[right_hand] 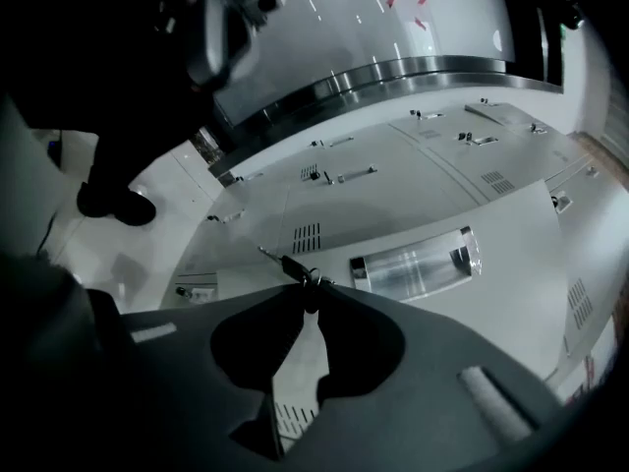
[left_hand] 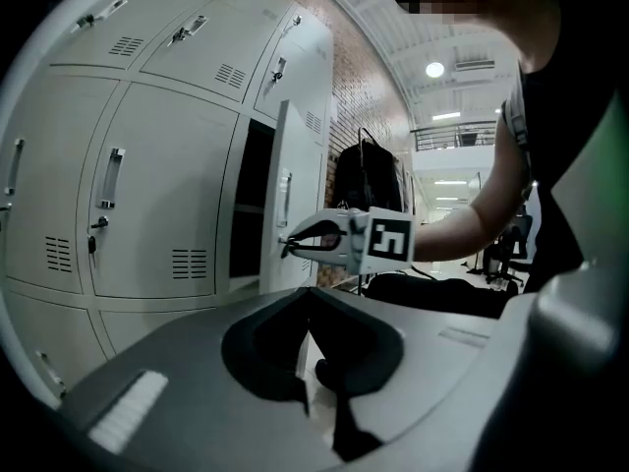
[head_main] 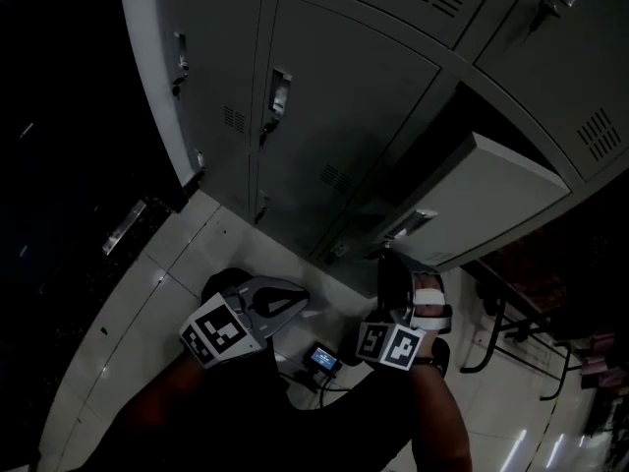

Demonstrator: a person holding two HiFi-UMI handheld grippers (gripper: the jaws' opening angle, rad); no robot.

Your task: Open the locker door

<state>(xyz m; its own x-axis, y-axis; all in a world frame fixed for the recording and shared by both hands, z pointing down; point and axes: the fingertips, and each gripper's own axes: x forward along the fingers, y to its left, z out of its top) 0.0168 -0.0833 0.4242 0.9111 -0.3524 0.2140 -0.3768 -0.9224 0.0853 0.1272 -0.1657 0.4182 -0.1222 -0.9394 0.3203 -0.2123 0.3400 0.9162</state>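
Observation:
One grey locker door [head_main: 491,200] stands swung out from the bank of lockers, with a dark opening [left_hand: 251,200] behind it. My right gripper [head_main: 390,264] reaches the door just below its recessed metal handle [right_hand: 413,264]. Its tips are pinched on the key [right_hand: 293,265] and key ring that stick out of the door's lock. From the left gripper view, the right gripper [left_hand: 288,247] touches the door's edge [left_hand: 295,165]. My left gripper [head_main: 295,301] hangs low and away from the lockers, shut with nothing in it.
The neighbouring lockers [head_main: 324,96] are closed, each with a handle and lock. A small lit device [head_main: 322,360] and cables lie on the white tiled floor [head_main: 147,293]. Chair legs [head_main: 491,332] stand at the right. A black bag [left_hand: 369,180] hangs beyond the open door.

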